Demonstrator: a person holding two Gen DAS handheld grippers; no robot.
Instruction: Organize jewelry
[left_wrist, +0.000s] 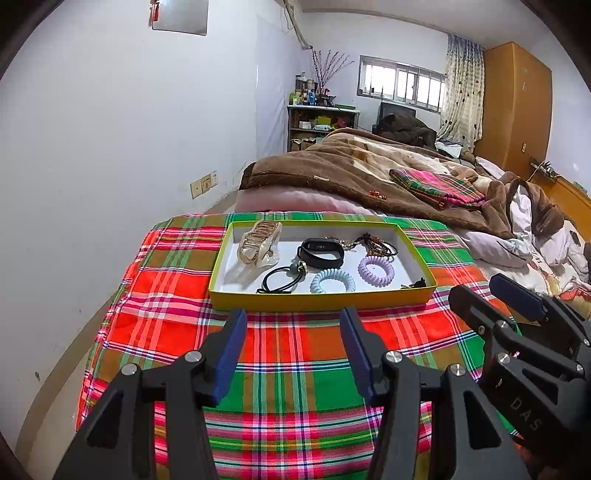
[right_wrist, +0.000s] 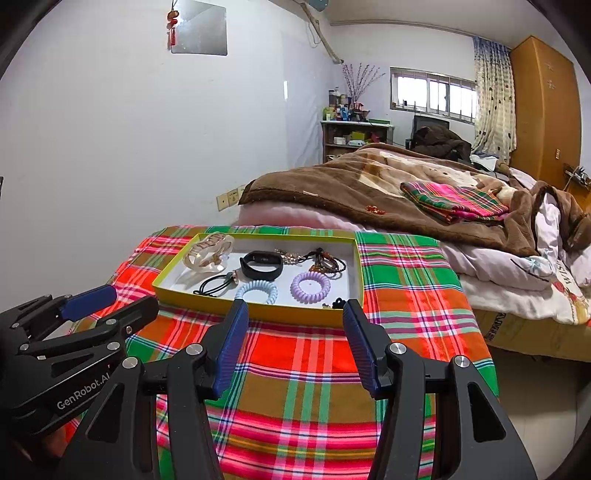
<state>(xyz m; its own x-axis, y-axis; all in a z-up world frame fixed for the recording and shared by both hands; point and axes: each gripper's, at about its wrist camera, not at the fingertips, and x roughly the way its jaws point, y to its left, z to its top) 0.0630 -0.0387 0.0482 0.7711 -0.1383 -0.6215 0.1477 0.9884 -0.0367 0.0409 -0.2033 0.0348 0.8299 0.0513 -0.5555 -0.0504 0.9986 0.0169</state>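
On the plaid cloth (left_wrist: 295, 354) sits a shallow yellow-green box (left_wrist: 321, 301) holding the jewelry: a clear hair claw (left_wrist: 258, 245) at its far left, a black band (left_wrist: 320, 253) in the middle, beaded bracelets (left_wrist: 376, 245) at far right, and along the near side a black hair tie (left_wrist: 280, 280), a blue coil tie (left_wrist: 332, 281) and a purple coil tie (left_wrist: 376, 270). The left gripper (left_wrist: 293, 334) and right gripper (right_wrist: 295, 325) hover just short of the box, side by side, jaws apart and empty
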